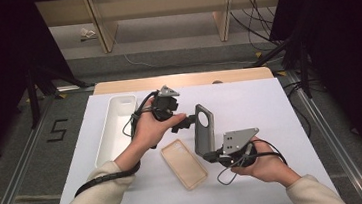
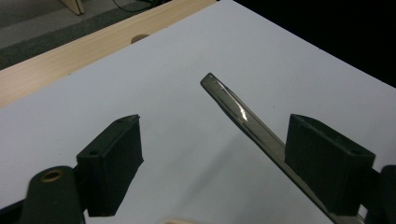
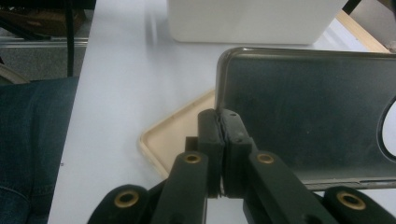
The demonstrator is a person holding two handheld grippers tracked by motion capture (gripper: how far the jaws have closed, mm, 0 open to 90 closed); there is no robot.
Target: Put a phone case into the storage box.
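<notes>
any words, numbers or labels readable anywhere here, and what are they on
"5" – a dark marking on the grey floor left of the table.
The grey phone case, the beige phone case and the white tray show no readable text.

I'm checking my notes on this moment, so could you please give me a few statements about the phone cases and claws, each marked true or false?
1. The right claw is shut on the edge of the dark phone case. True.
2. The left claw is clamped on the dark phone case. False: its jaws stand apart, with the case's edge between them.
3. The beige phone case lies flat on the white table. True.
4. The beige phone case sits inside the white tray. False: it lies on the table beside the tray.
5. The dark phone case is held raised on edge. True.
</notes>
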